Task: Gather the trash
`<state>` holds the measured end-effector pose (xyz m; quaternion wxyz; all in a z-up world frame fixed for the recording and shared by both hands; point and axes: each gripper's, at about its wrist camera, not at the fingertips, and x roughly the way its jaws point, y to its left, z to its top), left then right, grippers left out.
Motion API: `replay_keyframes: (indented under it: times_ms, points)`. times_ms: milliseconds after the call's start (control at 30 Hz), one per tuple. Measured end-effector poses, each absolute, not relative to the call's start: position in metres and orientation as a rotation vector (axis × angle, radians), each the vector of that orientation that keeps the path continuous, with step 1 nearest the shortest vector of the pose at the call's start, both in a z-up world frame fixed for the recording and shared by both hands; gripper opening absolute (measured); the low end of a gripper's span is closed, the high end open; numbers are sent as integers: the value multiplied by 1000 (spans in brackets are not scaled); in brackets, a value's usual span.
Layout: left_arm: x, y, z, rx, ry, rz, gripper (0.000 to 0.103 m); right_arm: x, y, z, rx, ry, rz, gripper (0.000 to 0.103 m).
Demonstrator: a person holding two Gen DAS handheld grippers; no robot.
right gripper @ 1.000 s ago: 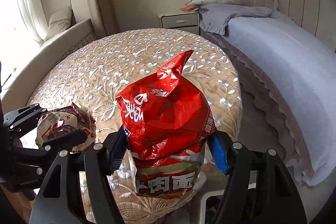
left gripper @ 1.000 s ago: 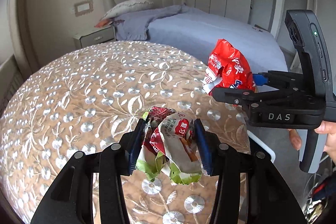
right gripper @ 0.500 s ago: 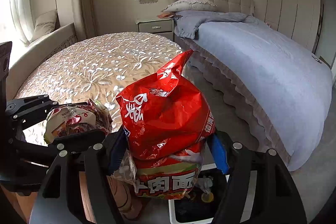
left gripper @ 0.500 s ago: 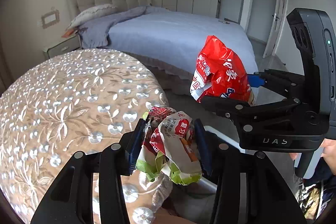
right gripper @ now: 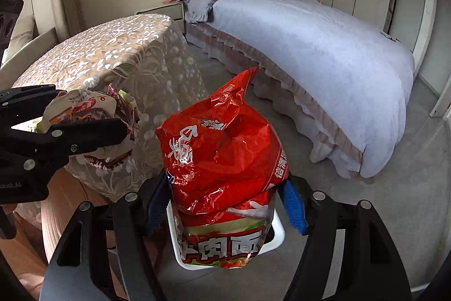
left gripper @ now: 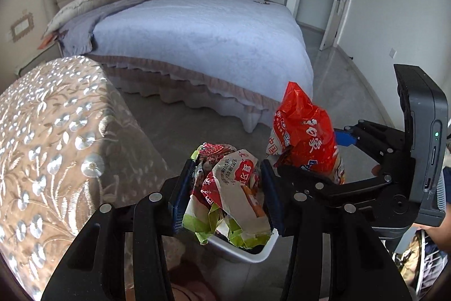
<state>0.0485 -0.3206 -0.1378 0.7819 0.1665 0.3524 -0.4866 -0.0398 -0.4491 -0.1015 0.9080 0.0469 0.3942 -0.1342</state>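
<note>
- The crumpled wrapper (left gripper: 228,188) you carried in your left hand was a wad of white, red and lime-green packet film, creased into folds with torn green edges hanging at the bottom.
- Your left gripper (left gripper: 228,189) was closed on that wrapper, its blue-padded fingers (left gripper: 180,196) pressing the wad from both sides at a middling width.
- The red noodle bag (right gripper: 225,157) in your right hand was a large, shiny, puffed packet with white lettering, its top twisted up into a point and a green and yellow band across its lower part.
- Your right gripper (right gripper: 225,205) was clamped on the lower half of the bag, the jaws fairly wide apart with the blue pads (right gripper: 294,209) against its sides.
- Both loads hung over the white bin (right gripper: 277,233) on the grey floor, the wrapper over its near rim in the left view and the bag covering most of its opening in the right view.
- The bin stood just beside the draped edge of the round table's embroidered cloth (right gripper: 112,52), with the bed (left gripper: 197,33) beyond.
</note>
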Motion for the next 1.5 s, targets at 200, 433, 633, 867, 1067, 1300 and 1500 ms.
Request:
replay_keyframes:
  times_ms: [200,433,633,867,1067,1300,1500]
  points:
    - [54,-351,-172,356,840,-1082,47,-55,-476,-156,172,879,-301,70]
    - [74,-378,-219,348,954,-1077,47,-57,-494,-210,249,943,-314,70]
    - [87,-388,-245,379,1021,-1029,98,-50,-497,-235,259,997,-292,98]
    - [89,-382,-251,411,1025,-1005,98,-46,-497,-247,248,1036,-285,98]
    - [89,-371,-235,378,995,-994,98,-44,-498,-231,240,1002,-301,98]
    - [80,-350,-185,284,899,-996,98,-45,-485,-188,204,916,-305,98]
    - [70,-314,-136,226,789,-961,98,-45,-462,-128,128,770,-299,98]
